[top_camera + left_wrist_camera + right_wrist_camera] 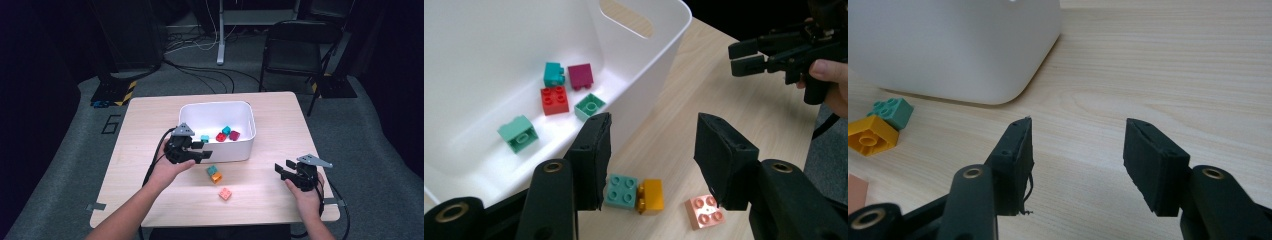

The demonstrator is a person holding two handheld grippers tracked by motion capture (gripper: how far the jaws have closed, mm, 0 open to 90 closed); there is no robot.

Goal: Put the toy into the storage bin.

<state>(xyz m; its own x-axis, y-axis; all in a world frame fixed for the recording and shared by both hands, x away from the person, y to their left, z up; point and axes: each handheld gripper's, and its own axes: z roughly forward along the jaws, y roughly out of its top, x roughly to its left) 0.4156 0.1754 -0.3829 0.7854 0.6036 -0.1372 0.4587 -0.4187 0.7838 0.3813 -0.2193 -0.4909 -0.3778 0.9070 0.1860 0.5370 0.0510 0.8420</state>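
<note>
Left gripper (197,150) sits left of centre in the high view, against the front wall of the white bin (248,150); its jaws are spread with nothing between them. Seen from the left gripper view, the same gripper (651,160) hangs above the bin's near corner and three loose bricks at the bottom of the frame: a teal brick (621,191) touching an orange brick (650,196), and a pink brick (705,211) a little apart to the right.

Right gripper (284,169) is at lower right in the high view, low over bare table (280,125), jaws likewise spread and empty, well apart from the bricks.

Inside the bin, upper left of the left gripper view, lie five bricks: mint (517,133), red (555,100), teal (553,74), maroon (580,76) and green (589,106).
</note>
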